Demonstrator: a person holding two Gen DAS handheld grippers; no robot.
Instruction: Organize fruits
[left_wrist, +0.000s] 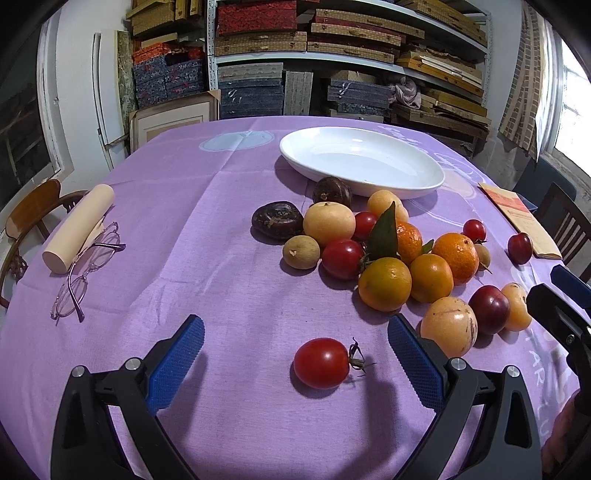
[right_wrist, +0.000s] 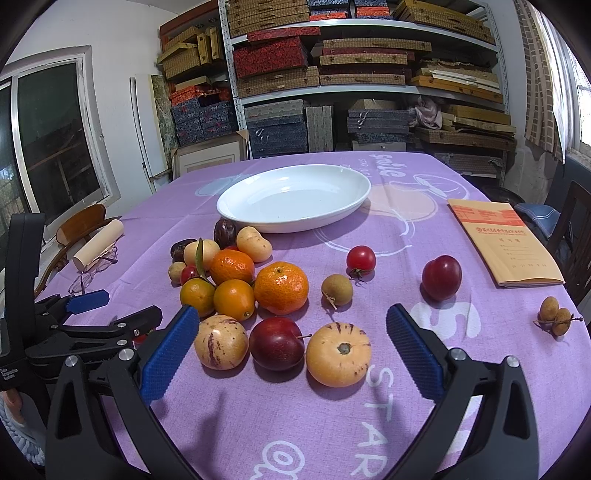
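1. Right now the left gripper (left_wrist: 295, 363) has its blue pads spread wide and holds nothing; a red cherry tomato (left_wrist: 321, 363) lies on the purple tablecloth (left_wrist: 207, 206) between them, touching neither pad, its dry green stalk pointing toward 3 o'clock.
2. Likewise the right gripper (right_wrist: 293, 349) is spread wide and holds nothing, with a dark red plum (right_wrist: 277, 343) and a pale striped melon-like fruit (right_wrist: 338, 354) between its pads.
3. Beyond, toward 12 o'clock, sits an empty white oval dish (right_wrist: 236, 206); just in front of it is a loose pile of tangerines (right_wrist: 281, 287), pale fruits and small tomatoes.
4. At 9 o'clock in the left view lie spectacles (left_wrist: 86, 271) and a cream roll (left_wrist: 79, 229); at 3 o'clock in the right view, a notebook (right_wrist: 506, 243).
5. Judging by looks, the tomato is light, smooth and thin-skinned, likely to roll or split; pinch it gently across its round middle, clear of the stalk.
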